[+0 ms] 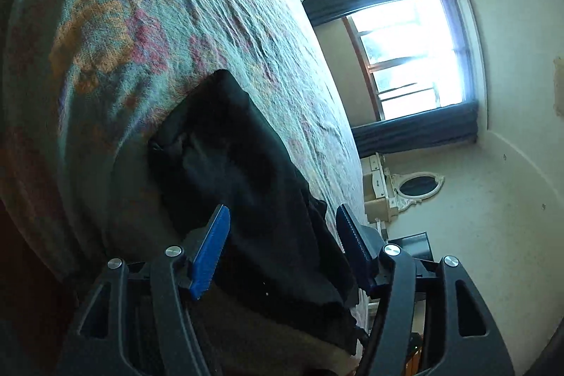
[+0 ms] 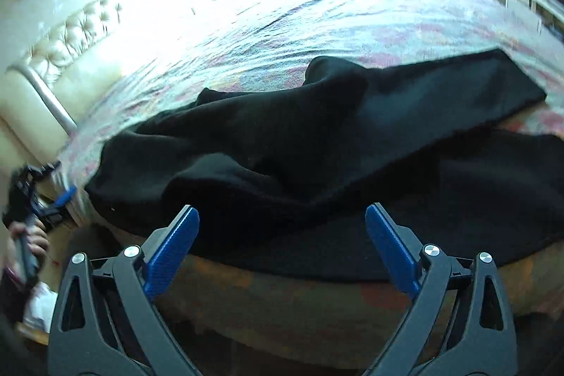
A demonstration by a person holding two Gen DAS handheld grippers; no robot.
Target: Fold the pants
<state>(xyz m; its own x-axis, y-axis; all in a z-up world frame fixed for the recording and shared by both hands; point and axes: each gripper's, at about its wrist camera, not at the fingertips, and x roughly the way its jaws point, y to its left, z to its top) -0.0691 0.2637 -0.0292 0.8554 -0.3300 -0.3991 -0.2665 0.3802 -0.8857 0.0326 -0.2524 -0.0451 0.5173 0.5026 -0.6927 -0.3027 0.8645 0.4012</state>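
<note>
Daylight floods your bedroom from a window (image 1: 412,59) with dark curtains (image 1: 416,133). Your bed (image 2: 317,23), under a floral blanket, has a tufted cream headboard (image 2: 70,37) at ten o'clock in the right view. Black pants (image 2: 317,136) lie rumpled along the bed's near edge. Your right hand-held gripper (image 2: 282,249) hangs spread just before them, touching nothing. Your left hand-held gripper (image 1: 282,252) is spread too, the cloth lying between its blue fingers (image 1: 211,256), not pinched. An oval mirror (image 1: 419,185) hangs beside the dresser (image 1: 377,185).
</note>
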